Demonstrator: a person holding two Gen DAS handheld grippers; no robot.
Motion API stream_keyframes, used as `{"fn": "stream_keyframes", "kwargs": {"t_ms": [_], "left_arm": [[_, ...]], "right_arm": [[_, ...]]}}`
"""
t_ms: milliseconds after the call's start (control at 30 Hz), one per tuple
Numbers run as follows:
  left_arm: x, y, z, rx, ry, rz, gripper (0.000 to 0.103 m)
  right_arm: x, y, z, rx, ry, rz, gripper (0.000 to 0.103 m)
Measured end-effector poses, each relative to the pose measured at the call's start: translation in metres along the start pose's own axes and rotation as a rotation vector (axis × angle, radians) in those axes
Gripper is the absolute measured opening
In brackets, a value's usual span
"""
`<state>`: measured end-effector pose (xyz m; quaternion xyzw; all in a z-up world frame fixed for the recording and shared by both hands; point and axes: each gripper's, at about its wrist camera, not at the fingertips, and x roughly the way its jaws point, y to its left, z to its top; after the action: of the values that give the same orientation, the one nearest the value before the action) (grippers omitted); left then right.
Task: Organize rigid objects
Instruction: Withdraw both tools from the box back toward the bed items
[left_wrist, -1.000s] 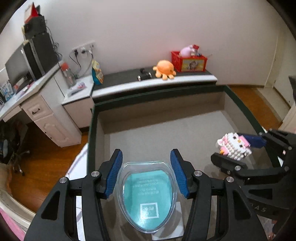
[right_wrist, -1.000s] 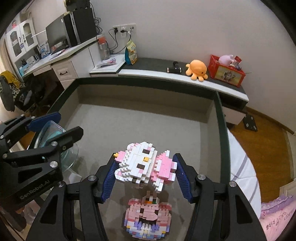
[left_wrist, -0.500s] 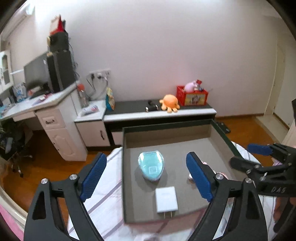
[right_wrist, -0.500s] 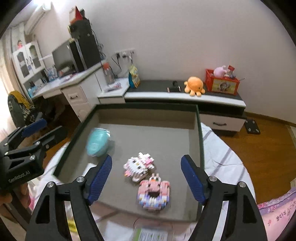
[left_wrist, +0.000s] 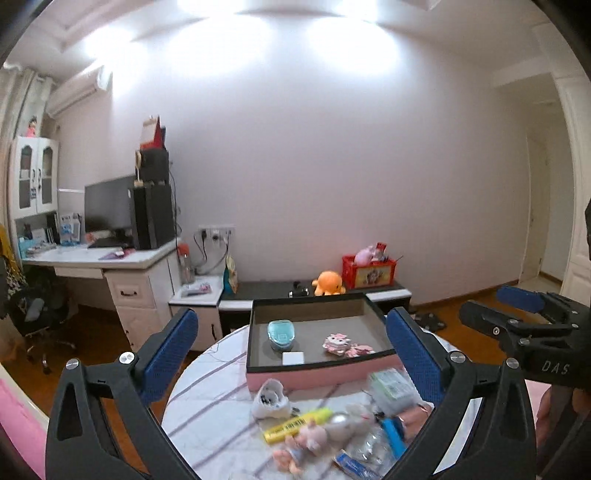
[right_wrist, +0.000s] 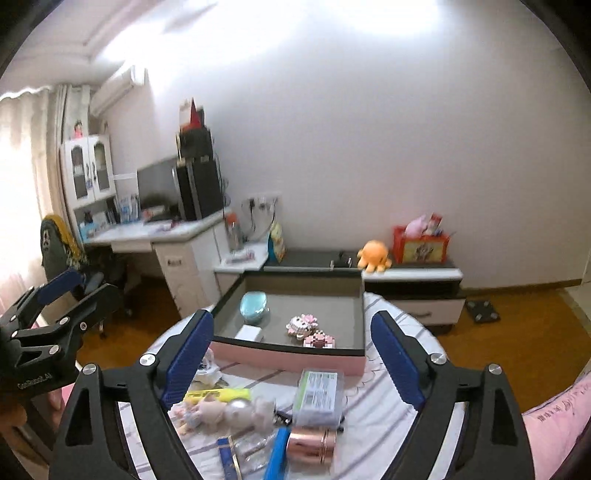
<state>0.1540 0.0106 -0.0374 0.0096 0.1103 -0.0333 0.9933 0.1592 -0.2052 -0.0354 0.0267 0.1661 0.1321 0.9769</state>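
Observation:
A pink box with a dark rim (left_wrist: 317, 365) (right_wrist: 288, 354) stands on the round table. Inside lie a teal oval case (left_wrist: 280, 334) (right_wrist: 253, 306), a white adapter (left_wrist: 293, 357) (right_wrist: 249, 333), and two pink-and-white brick figures (left_wrist: 338, 343) (right_wrist: 301, 324) (right_wrist: 320, 339). My left gripper (left_wrist: 291, 354) is open and empty, held high and back from the box. My right gripper (right_wrist: 291, 354) is open and empty too. Each gripper shows in the other's view (left_wrist: 517, 310) (right_wrist: 70, 291).
Loose items lie on the striped tablecloth (left_wrist: 221, 406) in front of the box: a yellow marker (left_wrist: 295, 424) (right_wrist: 218, 395), small dolls (right_wrist: 207, 408), a clear green-labelled box (right_wrist: 319, 391), a copper tin (right_wrist: 312, 441), a white shell-like item (left_wrist: 269, 400). A desk (left_wrist: 110, 258) stands at the left.
Both grippers let go of the teal case and the brick figure in the box, opened wide, then pulled up and back; the table's front clutter has come into view.

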Motion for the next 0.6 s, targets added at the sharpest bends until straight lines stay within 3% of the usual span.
{"fn": "stream_keyframes", "kwargs": {"t_ms": [167, 333, 600], "left_arm": [[-0.05, -0.012, -0.022, 0.01, -0.035, 0.043, 0.103], [-0.073, -0.015, -0.037, 0.03, -0.025, 0.078, 0.103], [-0.094, -0.015, -0.038, 0.033, -0.047, 0.092, 0.103]], "right_arm": [[-0.052, 0.014, -0.027, -0.018, -0.103, -0.097, 0.089], [-0.074, 0.023, -0.046, -0.025, -0.129, -0.182, 0.089], [-0.102, 0.028, -0.049, -0.024, -0.157, -0.199, 0.089]]}}
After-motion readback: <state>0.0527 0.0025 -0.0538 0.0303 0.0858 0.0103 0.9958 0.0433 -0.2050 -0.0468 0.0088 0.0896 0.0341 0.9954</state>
